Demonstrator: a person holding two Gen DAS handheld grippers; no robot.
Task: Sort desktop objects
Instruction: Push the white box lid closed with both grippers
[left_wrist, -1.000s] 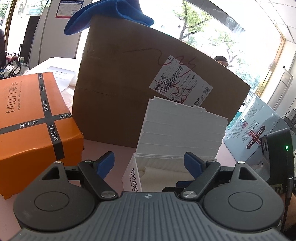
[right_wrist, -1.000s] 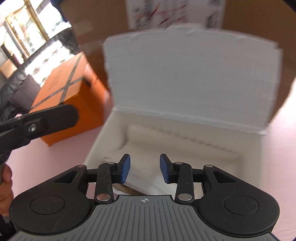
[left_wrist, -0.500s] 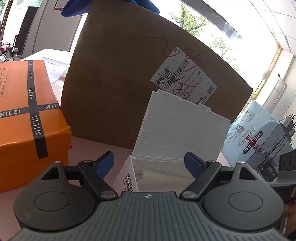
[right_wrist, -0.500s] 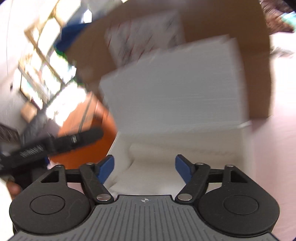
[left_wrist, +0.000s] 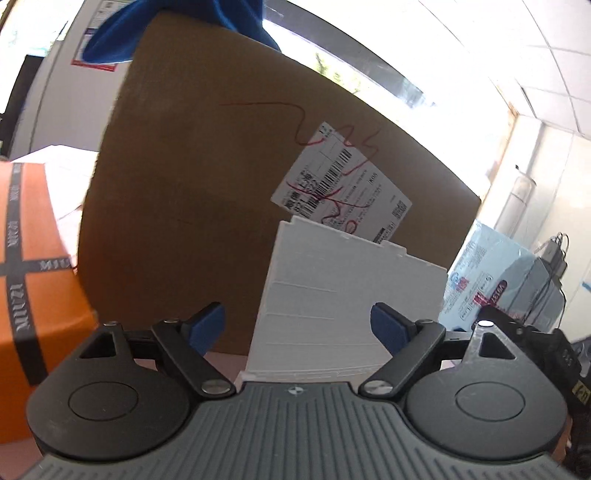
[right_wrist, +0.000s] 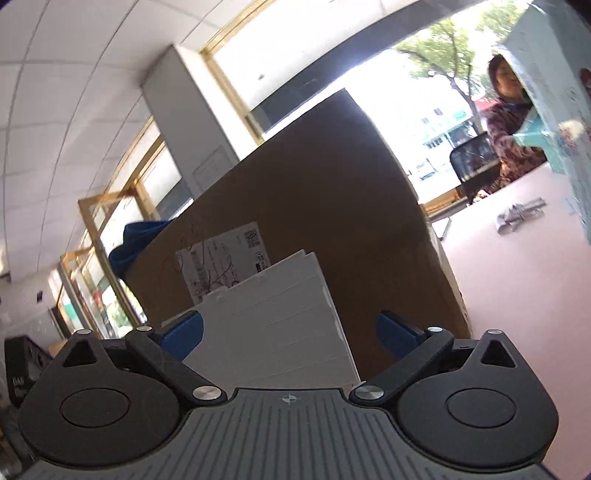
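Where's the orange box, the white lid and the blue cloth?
Orange box (left_wrist: 33, 280): left wrist view, on its side with the black stripes.
White lid (left_wrist: 332, 310): left wrist view, on its ribbed face.
Blue cloth (left_wrist: 114, 40): left wrist view, on the fold hanging over the cardboard.

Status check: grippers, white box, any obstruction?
Left gripper open, empty. Right gripper open, empty. White box lid up, leaning toward cardboard box. Nothing between fingers and lid.
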